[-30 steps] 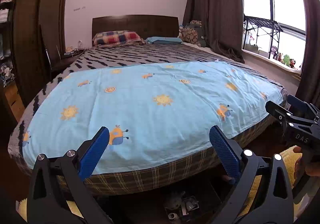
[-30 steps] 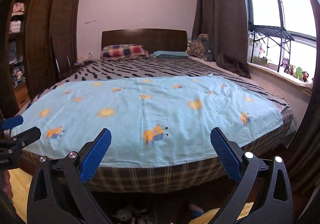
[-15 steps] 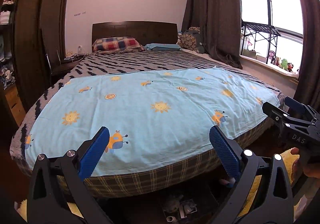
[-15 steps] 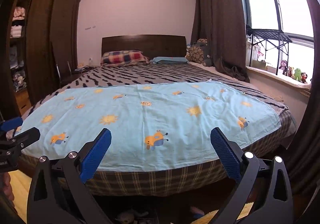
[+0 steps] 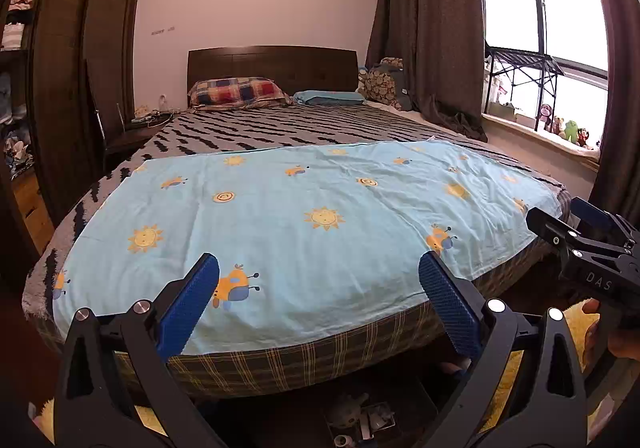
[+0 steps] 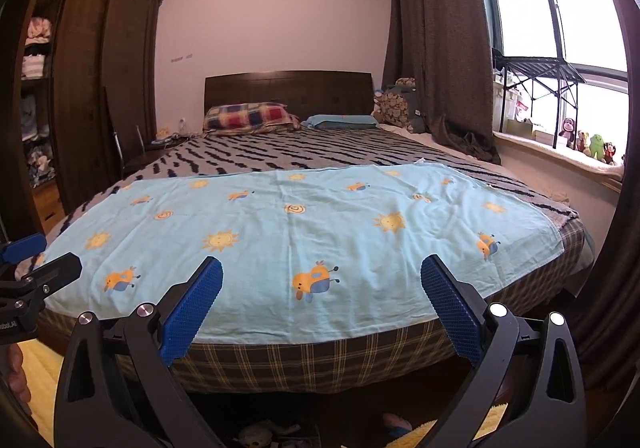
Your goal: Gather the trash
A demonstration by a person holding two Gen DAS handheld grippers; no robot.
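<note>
My left gripper (image 5: 318, 308) is open and empty, held at the foot of a bed covered by a light blue sheet (image 5: 304, 215) with suns and cartoon animals. My right gripper (image 6: 320, 308) is open and empty too, at the same bed end; the sheet (image 6: 296, 232) fills its view. Each gripper shows at the edge of the other's view: the right one (image 5: 588, 244) at the right edge of the left wrist view, the left one (image 6: 28, 276) at the left edge of the right wrist view. Small crumpled clutter (image 5: 360, 416) lies on the dark floor under the bed's foot, also dimly visible in the right wrist view (image 6: 264, 434).
A dark headboard (image 5: 272, 69) and pillows (image 5: 238, 89) are at the far end. A dark wardrobe (image 5: 68, 87) stands on the left, brown curtains (image 5: 424, 39) and a window sill with toys (image 5: 568, 129) on the right. A yellow rug (image 5: 576, 324) lies on the floor.
Both grippers have tilted up a little and drawn back; the bed sits lower in both views and more wall and the air conditioner show. Both jaws stay open.
</note>
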